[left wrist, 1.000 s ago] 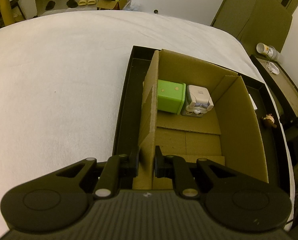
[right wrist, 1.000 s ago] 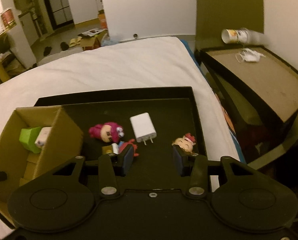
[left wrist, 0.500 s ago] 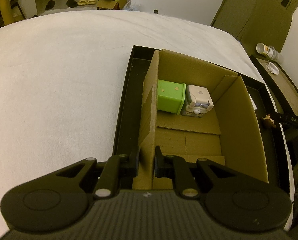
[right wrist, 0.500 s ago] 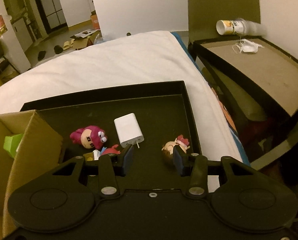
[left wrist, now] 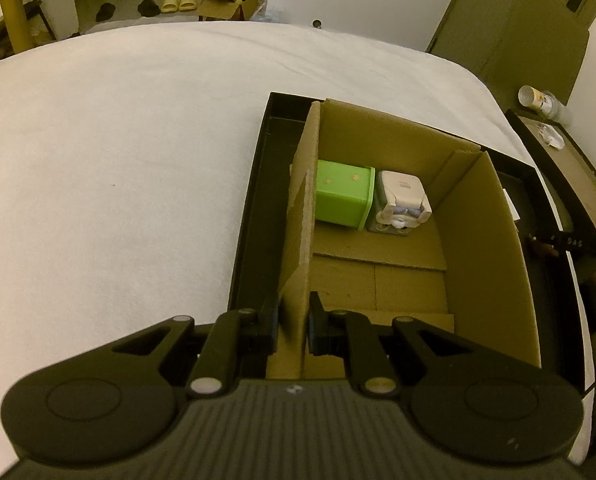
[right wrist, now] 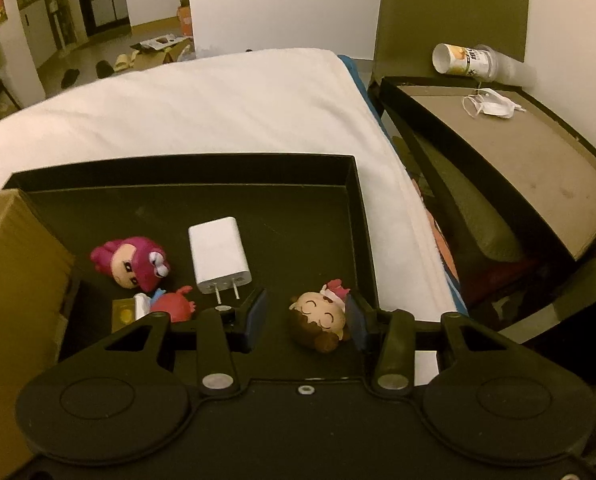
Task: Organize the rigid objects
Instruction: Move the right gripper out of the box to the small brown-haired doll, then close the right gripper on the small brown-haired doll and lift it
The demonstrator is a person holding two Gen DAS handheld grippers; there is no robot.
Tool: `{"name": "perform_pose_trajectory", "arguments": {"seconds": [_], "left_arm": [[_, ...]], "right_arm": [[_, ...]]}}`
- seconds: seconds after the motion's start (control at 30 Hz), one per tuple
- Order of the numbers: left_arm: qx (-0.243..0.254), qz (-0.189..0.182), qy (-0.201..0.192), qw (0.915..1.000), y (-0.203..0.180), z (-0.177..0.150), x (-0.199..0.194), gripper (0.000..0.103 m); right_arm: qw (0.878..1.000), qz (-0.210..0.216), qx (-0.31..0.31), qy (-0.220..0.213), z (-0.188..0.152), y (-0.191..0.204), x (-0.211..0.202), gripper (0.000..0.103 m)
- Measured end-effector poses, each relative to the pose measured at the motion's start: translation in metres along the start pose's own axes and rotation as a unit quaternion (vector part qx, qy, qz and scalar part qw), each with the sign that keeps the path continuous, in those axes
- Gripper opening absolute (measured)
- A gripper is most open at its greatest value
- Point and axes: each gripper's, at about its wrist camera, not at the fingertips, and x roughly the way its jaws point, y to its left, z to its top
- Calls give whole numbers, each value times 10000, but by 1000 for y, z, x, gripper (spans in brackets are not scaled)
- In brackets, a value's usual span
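The left gripper (left wrist: 292, 326) was pinching the near wall of the cardboard box (left wrist: 485, 264). Inside the box, at the far end, a green cube (left wrist: 343, 198) sat beside a small white toy (left wrist: 402, 202). The right gripper (right wrist: 305, 322) was spread wide around a little doll with brown hair (right wrist: 321, 320), in the black tray (right wrist: 298, 216). A white charger (right wrist: 219, 254) and a pink doll (right wrist: 132, 262) lay near it.

The right gripper (right wrist: 305, 316) has advanced — the brown-haired figurine (right wrist: 321, 318) now apparently sits between its fingers.
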Motion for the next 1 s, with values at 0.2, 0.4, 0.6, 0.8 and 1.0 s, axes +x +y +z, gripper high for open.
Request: {"name": "perform_pose_trajectory", "arguments": {"seconds": [0.2, 0.4, 0.6, 0.8, 1.0], "left_arm": [[22, 52, 7, 10000, -3, 1, 1, 12], [4, 87, 17, 10000, -4, 1, 2, 12], [-24, 110, 8, 9999, -5, 1, 2, 12], [-22, 120, -12, 9999, -4, 1, 1, 12], [-16, 116, -9, 9999, -4, 1, 1, 12]], "right_arm": [[9998, -131, -162, 48, -2, 4, 1, 30], [9997, -79, -204, 122, -4, 4, -2, 29], [9998, -24, -173, 66, -3, 1, -6, 32], [9999, -13, -135, 24, 2, -3, -1, 47], [9994, 103, -324, 42, 1, -4, 9, 49]]}}
